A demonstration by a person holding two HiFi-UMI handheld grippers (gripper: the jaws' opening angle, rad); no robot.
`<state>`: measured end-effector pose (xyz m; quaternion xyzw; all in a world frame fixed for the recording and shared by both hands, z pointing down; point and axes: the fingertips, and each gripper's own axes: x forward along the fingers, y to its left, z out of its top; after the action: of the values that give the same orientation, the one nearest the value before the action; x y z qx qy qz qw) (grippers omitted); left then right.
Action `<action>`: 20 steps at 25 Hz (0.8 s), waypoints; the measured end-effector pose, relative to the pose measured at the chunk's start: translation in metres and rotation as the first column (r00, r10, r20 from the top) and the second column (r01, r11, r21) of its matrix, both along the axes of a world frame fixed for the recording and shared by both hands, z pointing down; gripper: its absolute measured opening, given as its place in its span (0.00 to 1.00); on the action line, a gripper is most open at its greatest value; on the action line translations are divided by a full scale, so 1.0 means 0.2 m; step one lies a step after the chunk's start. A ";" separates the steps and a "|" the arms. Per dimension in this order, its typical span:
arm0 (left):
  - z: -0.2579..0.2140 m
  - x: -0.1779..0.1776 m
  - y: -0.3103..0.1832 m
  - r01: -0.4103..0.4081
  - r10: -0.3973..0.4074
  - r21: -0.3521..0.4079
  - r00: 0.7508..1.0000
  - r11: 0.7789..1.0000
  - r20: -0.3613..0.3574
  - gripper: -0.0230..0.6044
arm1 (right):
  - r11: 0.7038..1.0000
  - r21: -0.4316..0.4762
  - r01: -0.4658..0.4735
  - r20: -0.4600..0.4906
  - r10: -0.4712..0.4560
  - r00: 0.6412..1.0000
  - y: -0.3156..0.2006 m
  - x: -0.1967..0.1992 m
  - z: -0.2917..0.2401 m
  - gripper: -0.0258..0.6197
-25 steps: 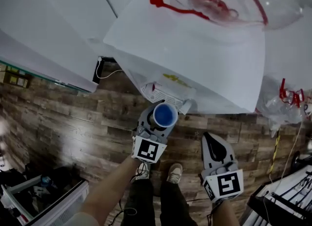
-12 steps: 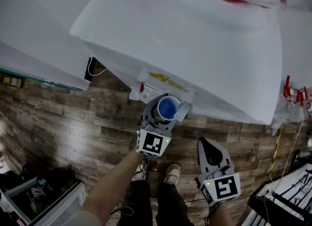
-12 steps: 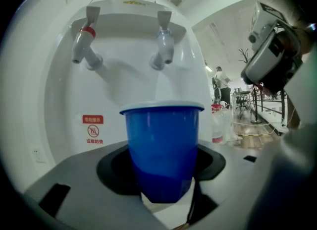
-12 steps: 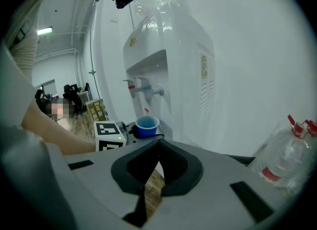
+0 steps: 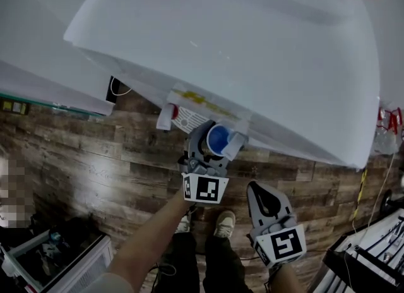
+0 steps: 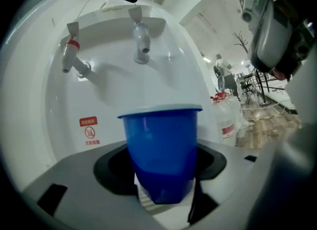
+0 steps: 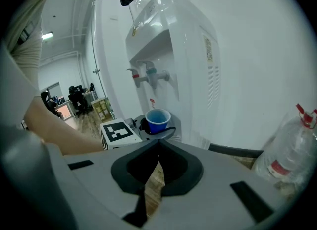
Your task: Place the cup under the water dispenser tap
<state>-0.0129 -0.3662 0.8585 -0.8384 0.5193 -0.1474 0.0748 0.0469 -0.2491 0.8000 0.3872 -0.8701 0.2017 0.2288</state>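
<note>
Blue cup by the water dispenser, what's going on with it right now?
A person works with a two-jaw tool in each hand. The left tool grips a blue plastic cup upright against the front of the white water dispenser, roughly below the grey tap, with the red-banded tap off to its left. Whether the cup is set down yet is unclear. The right tool hangs back beside it, jaws together and empty.

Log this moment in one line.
left gripper: shut on blue cup | blue cup: below dispenser taps | right gripper: shut, empty
</note>
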 end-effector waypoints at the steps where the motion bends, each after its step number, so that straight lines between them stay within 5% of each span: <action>1: 0.00 -0.01 0.00 0.014 -0.014 0.001 1.000 1.000 -0.003 0.49 | 1.000 -0.006 0.008 -0.004 -0.008 1.000 0.01 0.00 0.01 0.05; 11: 0.03 -0.06 -0.02 0.086 -0.089 -0.047 0.994 0.995 -0.070 0.63 | 0.998 -0.040 0.038 -0.009 -0.038 0.999 0.06 -0.04 0.04 0.05; 20: 0.02 -0.09 0.10 0.010 -0.025 -0.144 0.994 0.990 -0.104 0.76 | 0.999 -0.034 0.002 -0.027 -0.003 1.000 0.04 -0.02 -0.06 0.05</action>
<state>-0.0307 -0.3461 0.8622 -0.8436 0.5181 -0.1404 -0.0146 0.0434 -0.2414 0.7874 0.3850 -0.8637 0.2111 0.2474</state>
